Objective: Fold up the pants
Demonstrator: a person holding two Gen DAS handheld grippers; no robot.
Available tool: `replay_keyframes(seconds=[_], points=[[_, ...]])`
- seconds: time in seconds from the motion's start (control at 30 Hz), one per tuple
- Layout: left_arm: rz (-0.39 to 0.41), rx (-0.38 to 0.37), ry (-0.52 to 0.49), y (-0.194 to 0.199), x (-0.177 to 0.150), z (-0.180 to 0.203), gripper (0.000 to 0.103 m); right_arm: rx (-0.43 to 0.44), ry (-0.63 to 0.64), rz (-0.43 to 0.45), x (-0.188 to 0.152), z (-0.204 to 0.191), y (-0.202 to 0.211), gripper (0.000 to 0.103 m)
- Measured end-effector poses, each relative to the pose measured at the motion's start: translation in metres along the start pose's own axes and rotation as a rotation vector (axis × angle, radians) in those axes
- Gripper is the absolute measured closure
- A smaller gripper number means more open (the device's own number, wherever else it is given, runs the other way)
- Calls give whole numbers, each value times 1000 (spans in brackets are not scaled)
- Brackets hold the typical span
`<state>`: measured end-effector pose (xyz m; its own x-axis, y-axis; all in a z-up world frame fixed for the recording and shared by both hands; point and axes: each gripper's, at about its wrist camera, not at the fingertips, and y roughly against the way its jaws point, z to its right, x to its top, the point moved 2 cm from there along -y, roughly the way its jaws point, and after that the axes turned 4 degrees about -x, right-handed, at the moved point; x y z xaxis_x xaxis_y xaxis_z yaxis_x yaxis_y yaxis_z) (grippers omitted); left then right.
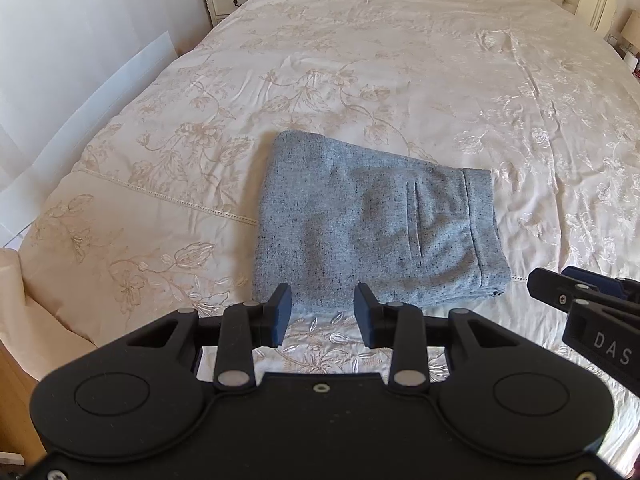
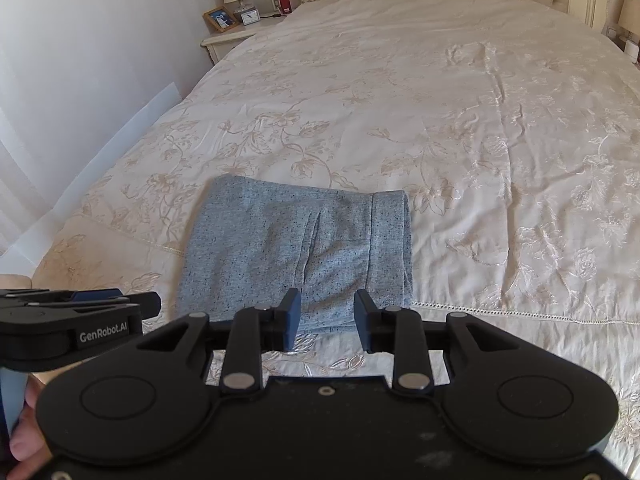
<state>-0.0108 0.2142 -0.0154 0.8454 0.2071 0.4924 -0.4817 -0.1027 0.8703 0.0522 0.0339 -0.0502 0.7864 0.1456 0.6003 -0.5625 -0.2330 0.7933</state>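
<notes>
Home bedroom: bed [image 1: 400, 60], nightstand [image 1: 228, 0].

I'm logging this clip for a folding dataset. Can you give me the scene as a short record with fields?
surface: bed with cream floral bedspread
garment: grey pants, folded into a compact stack, lying flat
left hand-held gripper: open, nothing between the pads, above the pants' near edge
right hand-held gripper: open, nothing held
background: nightstand with lamp, clock and photo frame
task state: pants look folded

Wide bed [image 1: 400, 60] with cream floral-embroidered bedspread; folded grey speckled wool pants [image 1: 372, 224] lie flat near its foot edge, waistband toward the right side.
</notes>
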Motion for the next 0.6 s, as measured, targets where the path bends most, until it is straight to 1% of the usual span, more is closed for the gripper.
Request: replay_keyframes(seconds=[0.6], points=[[-16,8,-11,-3,0,0,58,15,3,-16,-1,-5,-4,71]])
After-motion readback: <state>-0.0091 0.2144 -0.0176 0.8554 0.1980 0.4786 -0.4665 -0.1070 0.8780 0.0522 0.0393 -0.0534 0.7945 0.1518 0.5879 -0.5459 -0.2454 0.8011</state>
